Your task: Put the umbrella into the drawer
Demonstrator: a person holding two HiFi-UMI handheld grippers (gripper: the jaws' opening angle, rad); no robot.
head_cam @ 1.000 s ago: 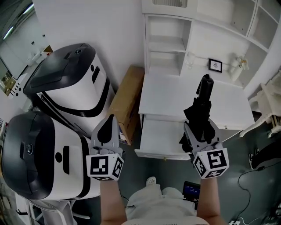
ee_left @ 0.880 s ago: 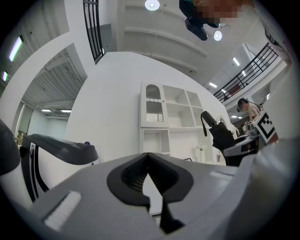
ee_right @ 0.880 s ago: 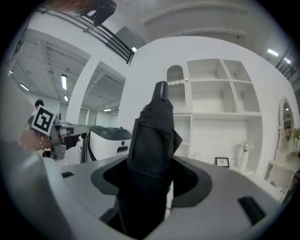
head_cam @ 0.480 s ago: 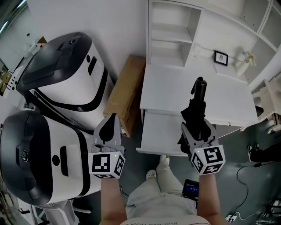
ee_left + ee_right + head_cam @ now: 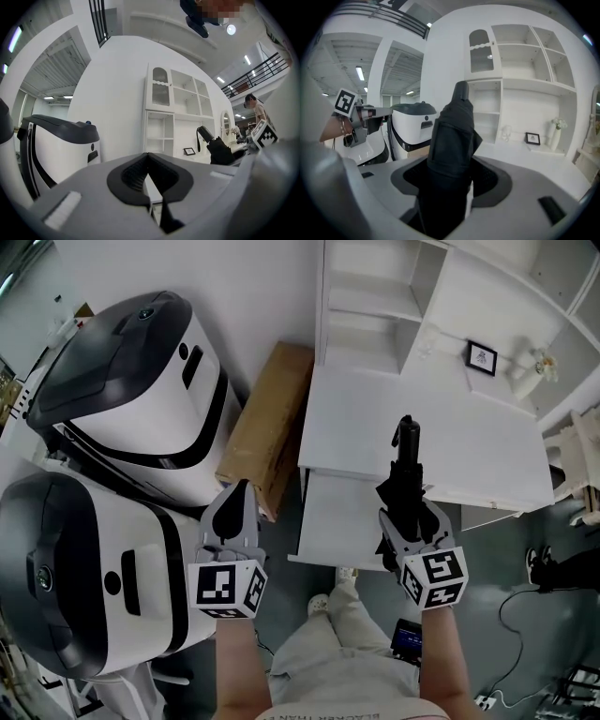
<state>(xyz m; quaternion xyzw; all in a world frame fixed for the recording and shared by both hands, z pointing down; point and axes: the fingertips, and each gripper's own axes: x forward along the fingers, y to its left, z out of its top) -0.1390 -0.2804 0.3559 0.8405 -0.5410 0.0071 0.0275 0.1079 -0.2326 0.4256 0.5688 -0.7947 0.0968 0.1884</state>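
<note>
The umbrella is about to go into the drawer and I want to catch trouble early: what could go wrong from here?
1. The umbrella sticks out over the desk top, not over the open drawer. Lowered like this, its far end would probably hit the desk edge.
2. The right tongs hold it near one end, so the long free part could swing or slip in the grip.
</note>
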